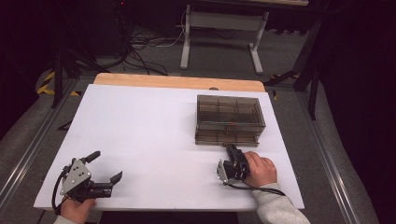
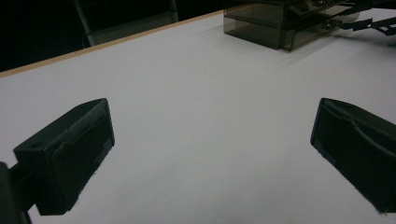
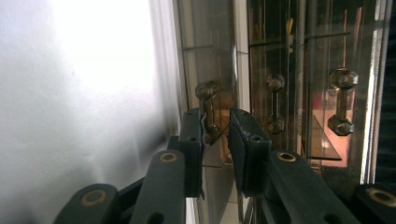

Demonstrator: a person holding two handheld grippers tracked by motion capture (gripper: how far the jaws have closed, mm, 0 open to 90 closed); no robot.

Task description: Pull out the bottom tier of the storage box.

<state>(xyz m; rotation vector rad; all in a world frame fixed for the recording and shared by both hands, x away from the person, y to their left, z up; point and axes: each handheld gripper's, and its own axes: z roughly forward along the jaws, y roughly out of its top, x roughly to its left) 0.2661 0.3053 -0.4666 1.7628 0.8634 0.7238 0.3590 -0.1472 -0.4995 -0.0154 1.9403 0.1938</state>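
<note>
A smoky see-through drawer box (image 1: 229, 113) stands at the far right of the white table (image 1: 140, 126). Its lid shows several compartments, and a low drawer (image 1: 226, 137) forms its front. My right gripper (image 1: 231, 150) is turned on its side against that front. In the right gripper view, my right gripper (image 3: 215, 119) has its jaws closed in on a small metal drawer handle (image 3: 208, 100). My left gripper (image 1: 106, 165) rests at the near left corner, wide open with bare table between its jaws (image 2: 212, 149). The box (image 2: 275, 23) lies far off from it.
Two more metal handles (image 3: 342, 100) show through the drawer box's front. The table's wooden far edge (image 1: 177, 81) runs behind the box. Past it, a white stand (image 1: 219, 28) and cables (image 1: 140, 49) sit on the floor. Dark floor lies on both sides.
</note>
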